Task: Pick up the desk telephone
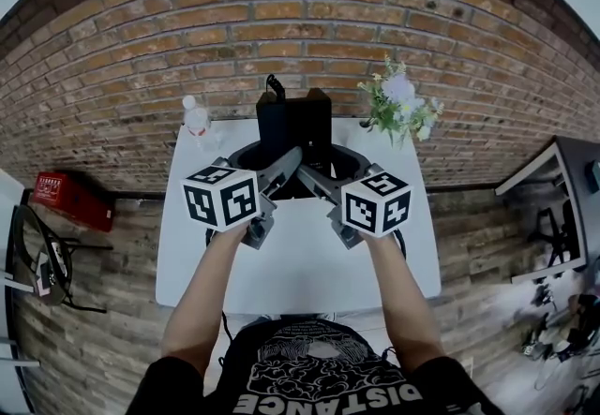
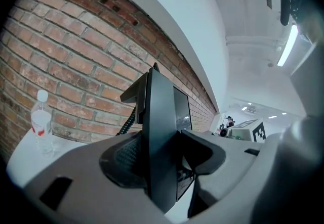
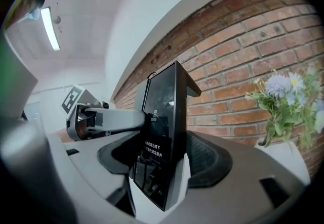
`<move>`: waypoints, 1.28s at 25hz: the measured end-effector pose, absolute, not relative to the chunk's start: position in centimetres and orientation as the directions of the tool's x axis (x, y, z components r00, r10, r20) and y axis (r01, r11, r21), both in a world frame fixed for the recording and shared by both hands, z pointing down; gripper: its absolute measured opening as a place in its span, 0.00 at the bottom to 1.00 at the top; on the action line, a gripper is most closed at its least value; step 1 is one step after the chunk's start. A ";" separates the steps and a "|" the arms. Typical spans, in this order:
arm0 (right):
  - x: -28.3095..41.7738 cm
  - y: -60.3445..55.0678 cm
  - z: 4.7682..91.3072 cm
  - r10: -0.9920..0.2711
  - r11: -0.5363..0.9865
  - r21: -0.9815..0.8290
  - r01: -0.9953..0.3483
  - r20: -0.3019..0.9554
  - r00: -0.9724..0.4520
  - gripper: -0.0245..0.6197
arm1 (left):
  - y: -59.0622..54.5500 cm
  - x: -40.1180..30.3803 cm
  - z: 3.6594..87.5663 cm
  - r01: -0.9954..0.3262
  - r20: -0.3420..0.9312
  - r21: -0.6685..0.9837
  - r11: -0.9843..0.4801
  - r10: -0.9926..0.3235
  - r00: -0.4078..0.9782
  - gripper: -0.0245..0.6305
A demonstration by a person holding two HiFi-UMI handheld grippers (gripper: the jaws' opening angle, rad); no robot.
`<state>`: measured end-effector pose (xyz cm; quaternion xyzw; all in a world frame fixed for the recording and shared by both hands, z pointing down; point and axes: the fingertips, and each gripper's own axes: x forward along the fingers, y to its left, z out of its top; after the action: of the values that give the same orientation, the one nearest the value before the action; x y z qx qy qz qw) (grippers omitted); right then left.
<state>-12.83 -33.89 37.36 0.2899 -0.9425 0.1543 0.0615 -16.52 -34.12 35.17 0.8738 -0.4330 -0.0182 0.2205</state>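
Note:
The desk telephone is a black slab-shaped set, held upright above the far part of the white table. My left gripper clamps its left side and my right gripper its right side. In the left gripper view the telephone stands edge-on between the jaws of the left gripper, its coiled cord hanging behind. In the right gripper view its dark glossy face sits between the jaws of the right gripper, with the left gripper reaching in from the other side.
A clear water bottle stands at the table's far left corner and a vase of flowers at the far right. A brick wall runs behind. On the floor are a red crate and a chair to the left; another desk stands at the right.

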 end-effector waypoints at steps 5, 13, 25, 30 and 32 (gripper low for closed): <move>-12.7 -33.6 35.0 -0.544 0.794 -0.212 -0.569 0.169 -0.822 0.47 | -33.8 -16.4 32.8 -0.749 0.121 0.365 -0.553 -0.770 0.627 0.37; -12.6 -32.9 32.4 -0.563 0.802 -0.166 -0.574 0.116 -0.819 0.47 | -32.9 -16.1 30.0 -0.757 0.081 0.299 -0.581 -0.775 0.626 0.37; -12.6 -32.6 32.0 -0.565 0.805 -0.147 -0.575 0.109 -0.818 0.47 | -32.5 -16.1 29.6 -0.758 0.070 0.288 -0.585 -0.777 0.626 0.37; -12.6 -32.6 32.1 -0.565 0.803 -0.147 -0.577 0.115 -0.817 0.47 | -32.5 -16.1 29.7 -0.756 0.074 0.292 -0.586 -0.774 0.629 0.37; -12.6 -32.6 32.0 -0.566 0.803 -0.147 -0.578 0.115 -0.816 0.47 | -32.5 -16.1 29.7 -0.755 0.074 0.293 -0.587 -0.773 0.630 0.37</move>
<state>-12.61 -32.60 32.02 0.3014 -0.9489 0.0877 0.0329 -16.10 -32.54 29.66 0.8901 -0.4293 -0.0307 0.1498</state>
